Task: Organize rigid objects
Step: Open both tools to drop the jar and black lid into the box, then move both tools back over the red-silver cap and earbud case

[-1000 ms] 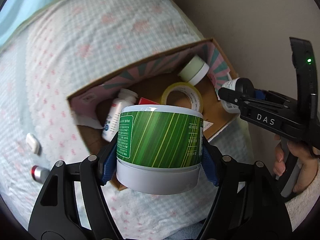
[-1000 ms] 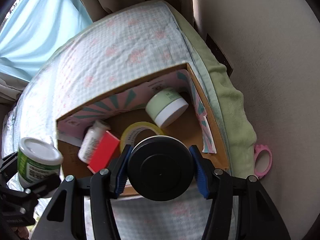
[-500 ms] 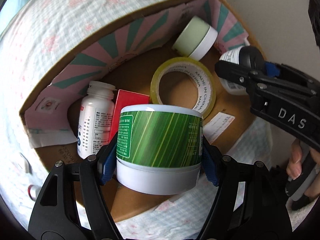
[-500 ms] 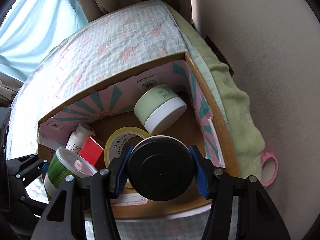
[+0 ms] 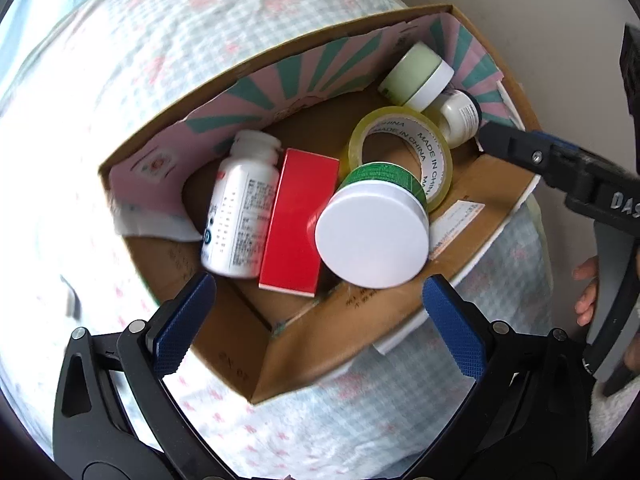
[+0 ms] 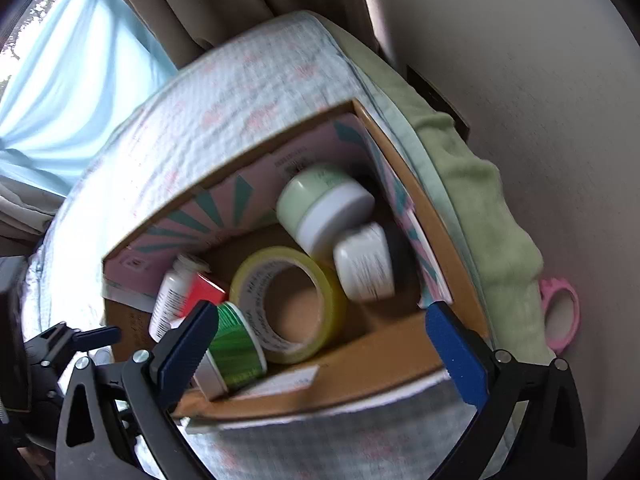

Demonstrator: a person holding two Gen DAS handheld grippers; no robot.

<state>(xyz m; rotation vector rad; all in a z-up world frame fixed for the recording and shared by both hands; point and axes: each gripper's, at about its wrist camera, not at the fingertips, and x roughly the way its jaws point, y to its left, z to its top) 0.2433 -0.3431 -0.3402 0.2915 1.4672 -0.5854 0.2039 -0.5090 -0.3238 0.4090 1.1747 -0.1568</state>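
Note:
A cardboard box (image 5: 320, 344) (image 6: 400, 364) sits on the bed. In it lie a green-labelled jar with a white lid (image 5: 372, 236) (image 6: 232, 352), a white jar with a black lid (image 5: 460, 116) (image 6: 364, 268), a yellow tape roll (image 5: 436, 152) (image 6: 260, 272), a pale green jar (image 5: 416, 76) (image 6: 320, 200), a white pill bottle (image 5: 236, 216) (image 6: 172, 296) and a red box (image 5: 300, 220) (image 6: 204, 288). My left gripper (image 5: 316, 328) is open and empty above the box's near edge. My right gripper (image 6: 320, 348) is open and empty above the box.
The bed has a checked quilt with pink flowers (image 5: 120, 80) (image 6: 240, 100). A wall (image 6: 520, 80) runs along the right. A green blanket edge (image 6: 492, 220) and a pink tape roll (image 6: 560, 312) lie between bed and wall. Curtains (image 6: 80, 80) hang behind.
Both grippers opened. The green-labelled jar dropped from the left gripper into the box, and the black-lidded white jar dropped from the right gripper into the box's right corner.

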